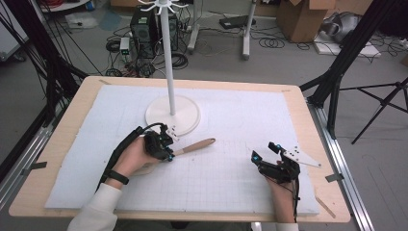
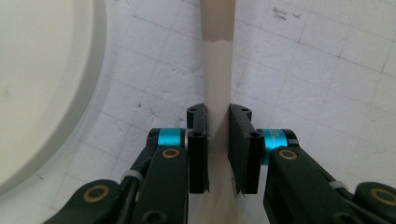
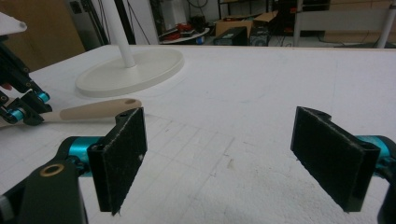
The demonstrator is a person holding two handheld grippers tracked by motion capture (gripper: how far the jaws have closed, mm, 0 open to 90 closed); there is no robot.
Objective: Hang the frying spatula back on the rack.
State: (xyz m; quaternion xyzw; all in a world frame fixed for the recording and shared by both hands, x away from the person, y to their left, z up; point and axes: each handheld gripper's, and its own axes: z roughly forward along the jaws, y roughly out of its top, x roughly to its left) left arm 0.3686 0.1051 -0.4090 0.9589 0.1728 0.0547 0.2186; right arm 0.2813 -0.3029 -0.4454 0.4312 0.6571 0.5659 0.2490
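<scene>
Beside stand base, left gripper clamps spoon handle.

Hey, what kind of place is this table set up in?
Probably a lab or workshop for recording manipulation: black tripod legs beside the table, a computer tower amid cables on the floor, and cardboard boxes behind.

White stand — foam mat
</scene>
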